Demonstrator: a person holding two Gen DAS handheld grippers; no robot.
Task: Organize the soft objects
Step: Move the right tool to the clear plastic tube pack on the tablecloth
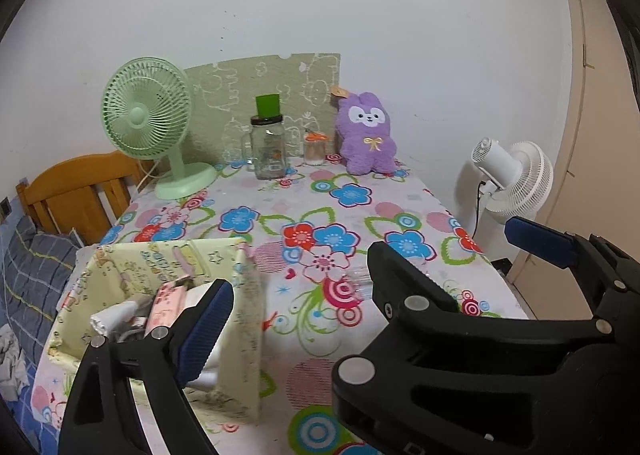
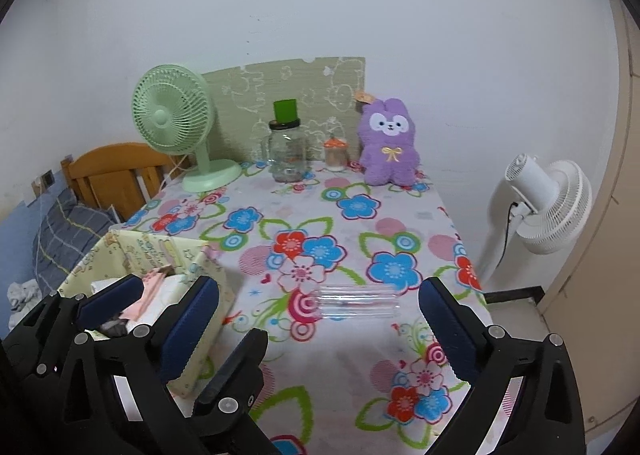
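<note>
A purple plush bunny (image 1: 366,135) (image 2: 388,143) sits upright at the table's far edge against the wall. A pale yellow fabric box (image 1: 244,295) (image 2: 200,267) stands at the near left with pink and white items inside. My left gripper (image 1: 320,295) is open and holds nothing; its left pad (image 1: 208,327) hangs over the box's mouth. My right gripper (image 2: 318,287) is open and empty too, close beside the left one so that their fingers overlap. A clear plastic case (image 2: 356,301) lies on the floral cloth ahead of the right gripper, untouched.
A green desk fan (image 1: 146,115), a glass jar with a green lid (image 1: 270,147) and a small orange-lidded jar (image 1: 315,149) stand along the back. A white standing fan (image 2: 548,207) is beyond the table's right edge. A wooden headboard (image 1: 76,191) and blue bedding lie left.
</note>
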